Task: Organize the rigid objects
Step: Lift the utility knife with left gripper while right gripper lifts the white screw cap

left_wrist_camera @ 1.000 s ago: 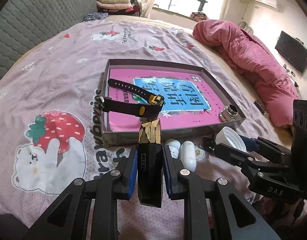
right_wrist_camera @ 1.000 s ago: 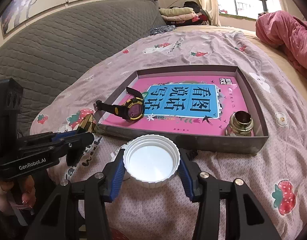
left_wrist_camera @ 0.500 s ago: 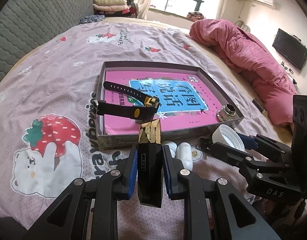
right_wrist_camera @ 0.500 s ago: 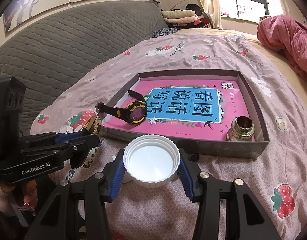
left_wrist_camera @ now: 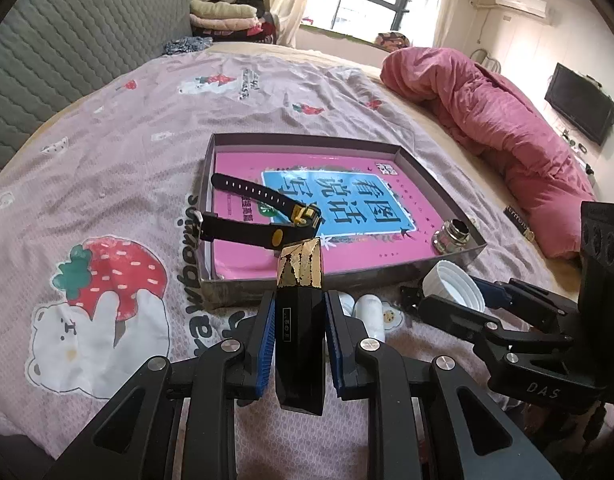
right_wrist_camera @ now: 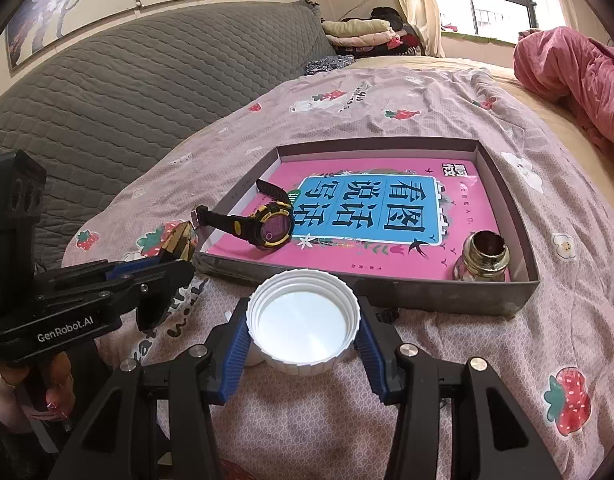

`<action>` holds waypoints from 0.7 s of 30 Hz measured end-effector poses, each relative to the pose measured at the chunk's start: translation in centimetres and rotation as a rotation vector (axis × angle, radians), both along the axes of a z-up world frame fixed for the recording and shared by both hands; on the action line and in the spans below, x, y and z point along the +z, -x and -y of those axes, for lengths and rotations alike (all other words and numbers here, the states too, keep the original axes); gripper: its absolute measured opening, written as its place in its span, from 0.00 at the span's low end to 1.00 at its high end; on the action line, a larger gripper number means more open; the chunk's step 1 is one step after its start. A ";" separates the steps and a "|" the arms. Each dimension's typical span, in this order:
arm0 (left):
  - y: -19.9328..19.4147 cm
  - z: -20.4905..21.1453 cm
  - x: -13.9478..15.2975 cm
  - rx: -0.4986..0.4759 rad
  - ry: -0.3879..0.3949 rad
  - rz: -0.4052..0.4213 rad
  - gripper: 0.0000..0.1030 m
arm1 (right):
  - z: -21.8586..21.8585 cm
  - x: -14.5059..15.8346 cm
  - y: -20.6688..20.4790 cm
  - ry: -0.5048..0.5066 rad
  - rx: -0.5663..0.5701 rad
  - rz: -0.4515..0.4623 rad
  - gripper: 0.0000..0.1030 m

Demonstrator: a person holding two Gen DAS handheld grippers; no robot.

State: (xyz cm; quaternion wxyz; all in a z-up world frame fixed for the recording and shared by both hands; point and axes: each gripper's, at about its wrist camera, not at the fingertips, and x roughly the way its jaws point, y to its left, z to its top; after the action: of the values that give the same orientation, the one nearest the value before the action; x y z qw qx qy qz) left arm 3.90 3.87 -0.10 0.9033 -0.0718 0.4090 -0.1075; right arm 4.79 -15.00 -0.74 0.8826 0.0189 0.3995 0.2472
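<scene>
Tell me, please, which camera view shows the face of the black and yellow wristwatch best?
The right wrist view: the black and yellow wristwatch turns its purple dial toward that camera. The left wrist view catches the wristwatch edge-on, showing strap and case side only.

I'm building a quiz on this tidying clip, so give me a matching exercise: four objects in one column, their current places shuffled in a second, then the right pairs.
Things:
1. black and gold case
2. white lid
3. watch
4. small metal bottle

Places:
A. standing in the tray's near right corner
B. gripped by the left gripper
C. lying on the pink book in the tray
D. gripped by the right gripper

Pairs: 1-B, 2-D, 3-C, 4-A
</scene>
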 end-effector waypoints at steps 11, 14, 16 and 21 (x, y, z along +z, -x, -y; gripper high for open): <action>0.0 -0.1 0.0 0.006 0.003 -0.001 0.23 | -0.1 0.1 0.1 0.002 0.000 0.005 0.48; 0.0 -0.2 0.0 0.011 0.003 0.004 0.23 | -0.1 0.1 0.1 0.000 -0.002 0.006 0.48; 0.0 -0.2 0.2 0.012 0.005 0.009 0.23 | 0.0 0.1 0.1 -0.002 -0.003 0.008 0.48; 0.1 -0.3 0.3 0.012 0.010 0.017 0.23 | 0.1 0.5 0.1 0.000 -0.008 0.025 0.48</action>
State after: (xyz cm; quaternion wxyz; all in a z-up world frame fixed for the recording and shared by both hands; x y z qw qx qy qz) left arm 3.82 4.13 0.24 0.9070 -0.0776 0.4005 -0.1045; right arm 4.66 -15.13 -0.26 0.8885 0.0174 0.3882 0.2442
